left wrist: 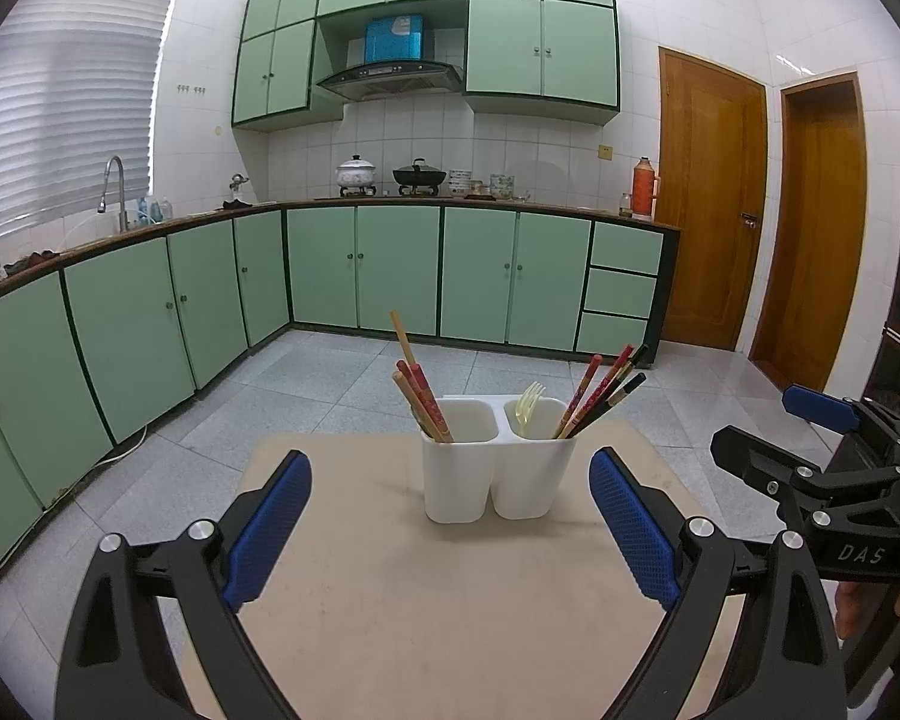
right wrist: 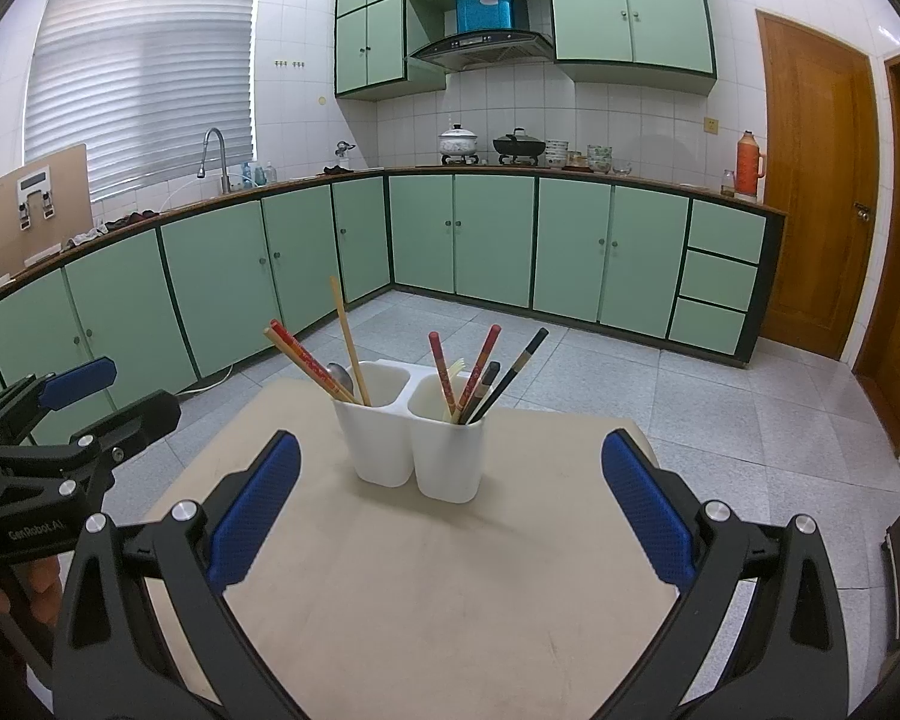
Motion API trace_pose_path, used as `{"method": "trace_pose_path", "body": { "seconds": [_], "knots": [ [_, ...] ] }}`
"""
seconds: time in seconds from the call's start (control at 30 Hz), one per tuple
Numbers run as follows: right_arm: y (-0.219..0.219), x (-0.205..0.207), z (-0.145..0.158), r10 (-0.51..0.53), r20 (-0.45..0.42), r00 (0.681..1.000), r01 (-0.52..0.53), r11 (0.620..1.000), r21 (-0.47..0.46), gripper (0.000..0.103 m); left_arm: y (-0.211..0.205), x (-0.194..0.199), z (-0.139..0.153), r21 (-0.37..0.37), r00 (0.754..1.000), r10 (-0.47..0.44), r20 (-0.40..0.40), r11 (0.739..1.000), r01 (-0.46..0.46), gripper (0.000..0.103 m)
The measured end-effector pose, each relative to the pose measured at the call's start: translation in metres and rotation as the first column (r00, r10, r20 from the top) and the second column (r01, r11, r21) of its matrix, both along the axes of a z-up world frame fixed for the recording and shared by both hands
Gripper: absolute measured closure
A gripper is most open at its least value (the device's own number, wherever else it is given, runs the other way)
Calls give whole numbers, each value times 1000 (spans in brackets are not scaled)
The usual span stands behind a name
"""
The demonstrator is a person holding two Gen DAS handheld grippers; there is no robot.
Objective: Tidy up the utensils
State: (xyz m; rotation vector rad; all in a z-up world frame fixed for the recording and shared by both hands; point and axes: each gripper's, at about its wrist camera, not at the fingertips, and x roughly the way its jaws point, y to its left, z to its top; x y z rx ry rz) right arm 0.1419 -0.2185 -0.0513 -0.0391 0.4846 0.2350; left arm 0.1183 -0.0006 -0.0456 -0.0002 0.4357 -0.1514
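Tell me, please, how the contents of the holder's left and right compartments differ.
The left compartment holds tan and red chopsticks leaning left, plus a metal spoon. The right compartment holds red and black chopsticks leaning right, plus a yellow plastic fork. Both belong to one white holder, and their utensils stand handle-up.

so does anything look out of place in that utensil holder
Mildly. Chopsticks are split across both compartments of the white holder; a yellow plastic fork shares the right compartment, a metal spoon the left. Nothing is spilled or visibly damaged, and both grippers are open and clear.
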Motion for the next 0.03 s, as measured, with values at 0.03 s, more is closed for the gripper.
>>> {"method": "trace_pose_path", "body": {
  "seconds": [0.03],
  "knots": [
    [0, 0, 0, 0, 0, 1000, 0, 1000, 0, 5, -1, 1, 0, 1, 1000, 0, 1, 1000, 0, 11]
  ]
}}
